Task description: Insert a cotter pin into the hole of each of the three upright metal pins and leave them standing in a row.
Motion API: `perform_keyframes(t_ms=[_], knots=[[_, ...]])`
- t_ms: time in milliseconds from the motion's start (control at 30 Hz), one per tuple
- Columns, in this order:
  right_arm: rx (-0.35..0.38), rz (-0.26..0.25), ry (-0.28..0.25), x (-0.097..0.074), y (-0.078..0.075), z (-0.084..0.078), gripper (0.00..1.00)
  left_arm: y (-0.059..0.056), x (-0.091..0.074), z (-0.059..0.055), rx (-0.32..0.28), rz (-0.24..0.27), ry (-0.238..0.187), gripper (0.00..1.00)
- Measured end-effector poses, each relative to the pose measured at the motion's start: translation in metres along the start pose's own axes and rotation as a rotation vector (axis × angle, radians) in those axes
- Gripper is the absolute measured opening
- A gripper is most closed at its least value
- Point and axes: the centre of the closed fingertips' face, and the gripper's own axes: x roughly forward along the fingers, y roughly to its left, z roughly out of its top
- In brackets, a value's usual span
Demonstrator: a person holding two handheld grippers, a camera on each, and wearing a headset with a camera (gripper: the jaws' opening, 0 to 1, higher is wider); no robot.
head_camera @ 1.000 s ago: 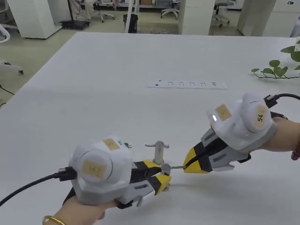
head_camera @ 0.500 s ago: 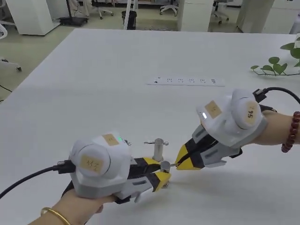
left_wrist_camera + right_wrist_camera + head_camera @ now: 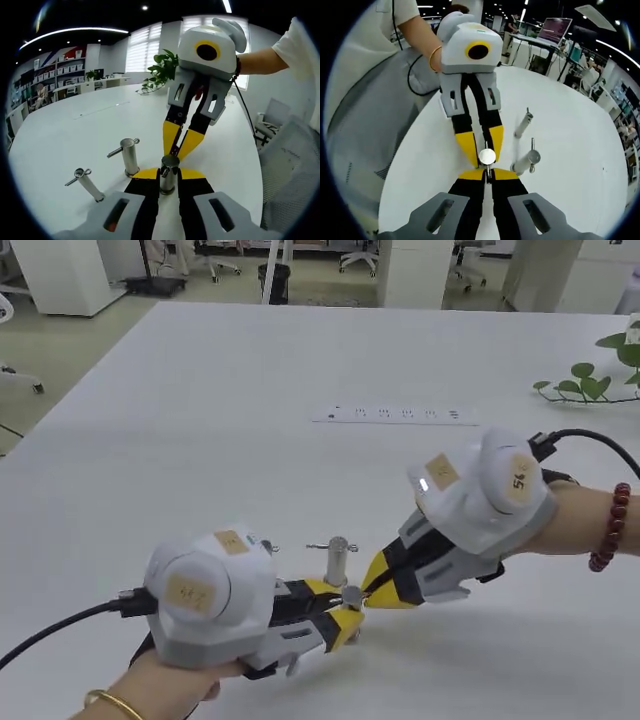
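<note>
My left tool (image 3: 341, 610) is closed on the lower shaft of a metal pin (image 3: 169, 170) and holds it upright on the counter (image 3: 250, 420). My right tool (image 3: 375, 587) is just beside this pin, on the far side of it from the left tool. Its jaws are almost shut on a cotter pin (image 3: 488, 175) that is aimed at the top of the pin. I cannot tell how deep it is in the hole.

I judge the cotter pin to be light, thin and springy. It will bend if pushed at an angle, so the grip should be close to its looped end. The metal pin looks stiff, smooth and round, so it may turn in the jaws. Gripping below the hole seems right.

Behind this pin, two other pins (image 3: 130, 156) stand with their cotter pins in. The counter is plain, matte white.
</note>
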Motion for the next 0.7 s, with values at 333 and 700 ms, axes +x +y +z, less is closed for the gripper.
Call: perform_keyframes(t_ms=[333,700], knots=[[0.04,-0.022,-0.015,-0.013,-0.001,-0.006,0.11,0.001,0.0,-0.005,-0.013,-0.006,0.024,0.12],[-0.002,-0.02,-0.029,-0.009,0.001,0.0,0.05,0.001,0.0,-0.008,-0.016,-0.013,0.025,0.11]])
